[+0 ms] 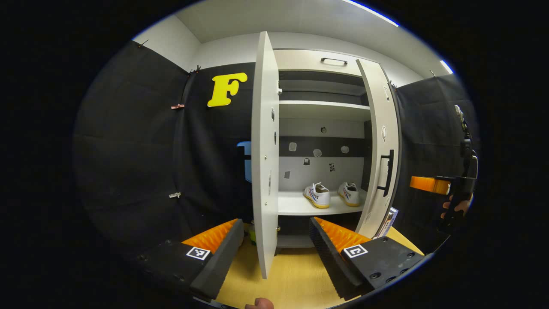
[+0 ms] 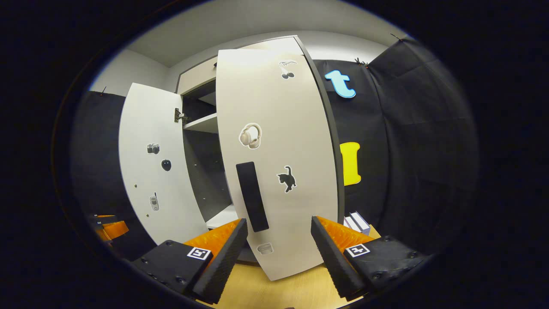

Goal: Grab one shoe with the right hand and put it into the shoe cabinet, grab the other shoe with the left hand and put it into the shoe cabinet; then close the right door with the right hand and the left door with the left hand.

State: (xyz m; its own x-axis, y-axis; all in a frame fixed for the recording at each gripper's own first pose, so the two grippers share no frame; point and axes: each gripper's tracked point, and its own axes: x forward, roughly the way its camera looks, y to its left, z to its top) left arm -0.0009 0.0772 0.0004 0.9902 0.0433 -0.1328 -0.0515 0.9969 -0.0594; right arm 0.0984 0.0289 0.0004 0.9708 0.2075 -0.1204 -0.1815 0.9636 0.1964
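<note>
Shoes [image 1: 333, 195] sit inside the cabinet [image 1: 321, 109] (right door [image 2: 274, 163] half hides it); both grippers' fingers [image 1: 332, 244] gape empty.

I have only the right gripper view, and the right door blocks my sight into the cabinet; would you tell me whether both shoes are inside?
Observer: Yes. The left gripper view shows one white shoe and the second shoe side by side on the lower shelf.
Operator: Thank you. How does the left door stand for the left gripper?
Observer: The left door stands open, edge-on to the camera, between the open fingers of the left gripper.
Operator: And where is my gripper from there?
Observer: The right gripper is at the far right, outside the right door, held by a hand.
</note>
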